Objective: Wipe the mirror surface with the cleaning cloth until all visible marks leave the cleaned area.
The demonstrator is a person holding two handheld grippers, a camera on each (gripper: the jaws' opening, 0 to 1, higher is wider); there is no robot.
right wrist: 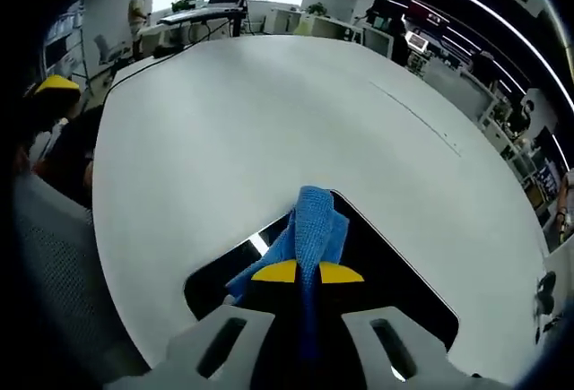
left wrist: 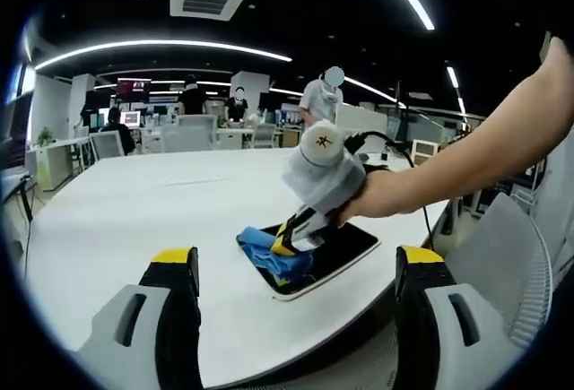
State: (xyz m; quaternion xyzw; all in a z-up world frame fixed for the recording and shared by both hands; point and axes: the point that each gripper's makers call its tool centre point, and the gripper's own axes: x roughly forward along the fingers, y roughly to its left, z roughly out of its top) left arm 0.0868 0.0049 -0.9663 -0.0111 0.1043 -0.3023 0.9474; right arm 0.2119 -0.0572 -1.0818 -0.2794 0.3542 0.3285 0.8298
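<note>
Wiping looks underway: the right gripper [right wrist: 308, 272] pinches the cloth [right wrist: 305, 229] on the mirror [right wrist: 395, 269]; left gripper [left wrist: 296, 269] fingers spread, empty.

I see the mirror [left wrist: 336, 248] lying flat on the white table [left wrist: 134, 220], near its edge: dark rectangular slab, rounded corners, thin pale rim. In the right gripper view the mirror [right wrist: 395, 264] reads as black glass with one bright reflected glint. Cloth [left wrist: 273, 251] is blue, bunched, sitting on the mirror's end. The right gripper [left wrist: 291, 239] pinches it; from that gripper's own view the cloth [right wrist: 309, 233] stands up in a folded ridge between the yellow tips.
</note>
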